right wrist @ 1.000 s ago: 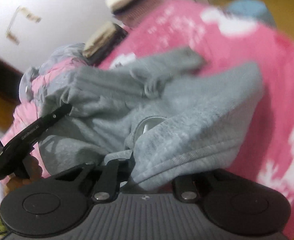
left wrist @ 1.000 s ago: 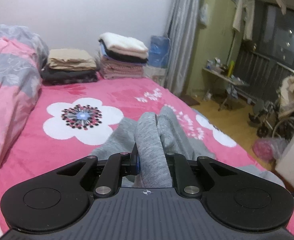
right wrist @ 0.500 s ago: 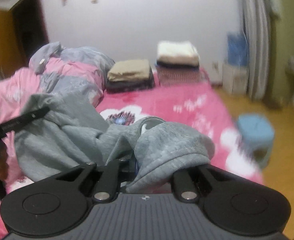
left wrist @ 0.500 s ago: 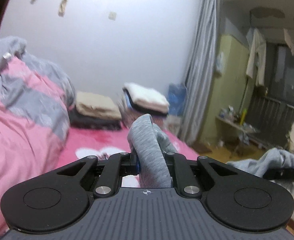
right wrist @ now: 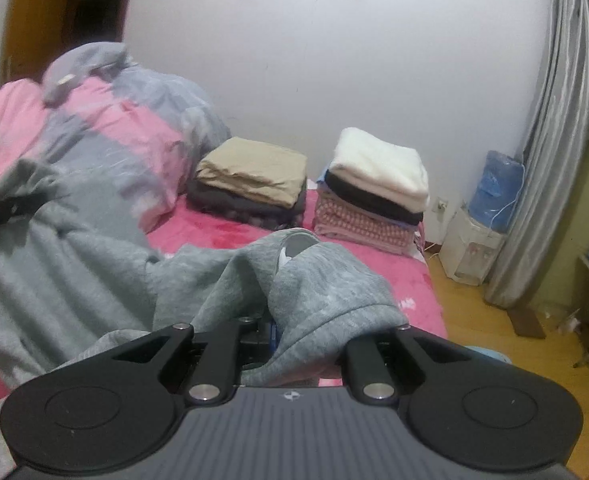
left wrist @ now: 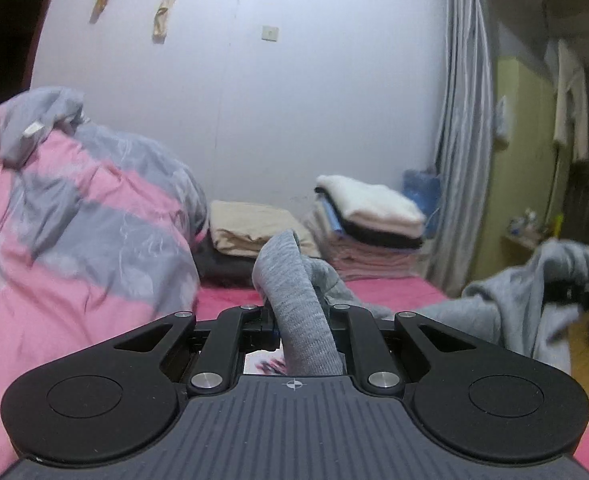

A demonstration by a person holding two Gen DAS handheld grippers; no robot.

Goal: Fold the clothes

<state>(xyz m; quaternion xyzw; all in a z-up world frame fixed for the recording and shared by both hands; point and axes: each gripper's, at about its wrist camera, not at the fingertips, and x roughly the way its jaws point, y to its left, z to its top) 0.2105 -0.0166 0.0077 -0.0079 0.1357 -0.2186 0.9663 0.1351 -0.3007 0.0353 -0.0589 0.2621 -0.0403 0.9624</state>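
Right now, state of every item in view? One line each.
left gripper: shut on grey garment
right gripper: shut on grey garment
grey garment: unfolded, held up between both grippers
beige stack: folded
white-topped stack: folded
quilt: bunched up

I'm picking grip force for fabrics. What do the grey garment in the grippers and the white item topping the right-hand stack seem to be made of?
Grey garment: looks like heathered knit jersey or fleece, matte; a fine speckled weave and a stitched hem show, and it drapes softly. White folded item: probably thick plush or fleece; its edges look rounded and fuzzy, though blur leaves that open.
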